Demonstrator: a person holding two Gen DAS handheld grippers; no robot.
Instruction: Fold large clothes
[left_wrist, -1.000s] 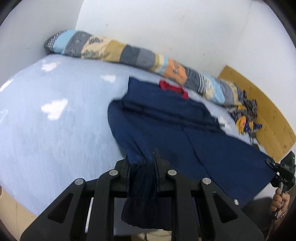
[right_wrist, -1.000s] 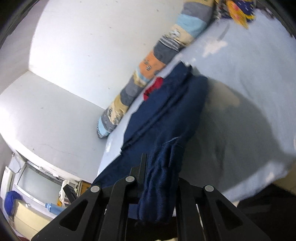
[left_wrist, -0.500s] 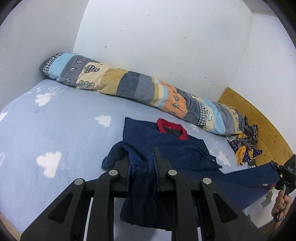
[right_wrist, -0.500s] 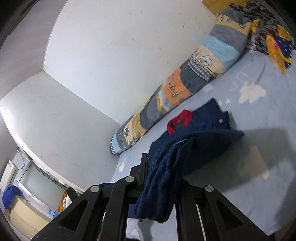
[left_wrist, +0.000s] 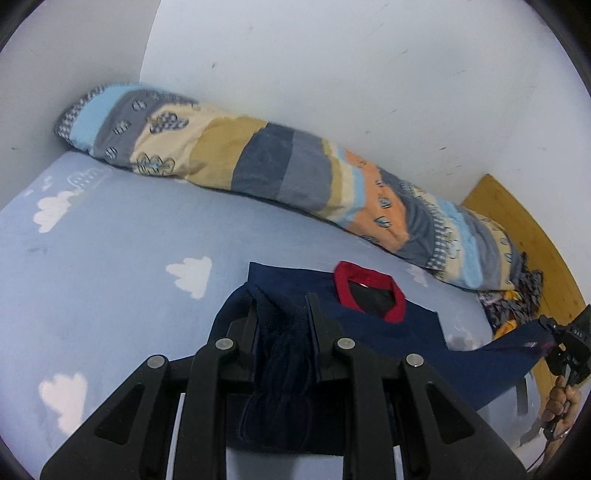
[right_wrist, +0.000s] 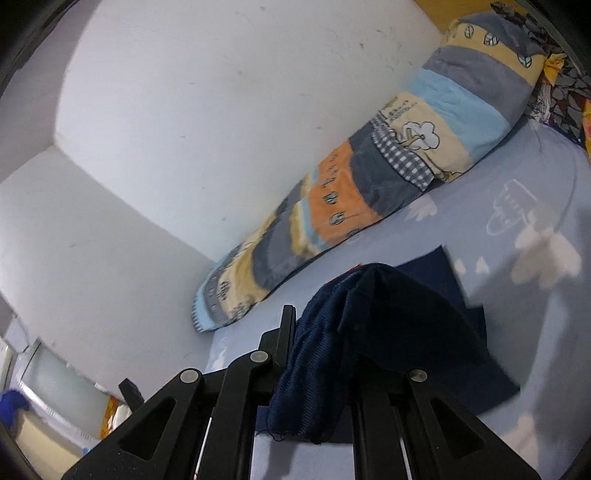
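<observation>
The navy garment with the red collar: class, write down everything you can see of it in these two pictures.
The navy garment is dark blue knit-looking cloth with a red collar around a dark neck opening. Its collar end lies flat on the pale blue cloud-print sheet, near the striped patchwork bolster. The left gripper pinches a bunched fold; the right gripper pinches another, and the cloth stretches raised between them. Loose ends hang behind both grips.

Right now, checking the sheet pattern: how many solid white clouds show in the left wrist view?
4 on the sheet: far left, middle beside the navy garment, lower left, small by the quilt. More may be hidden.
</observation>
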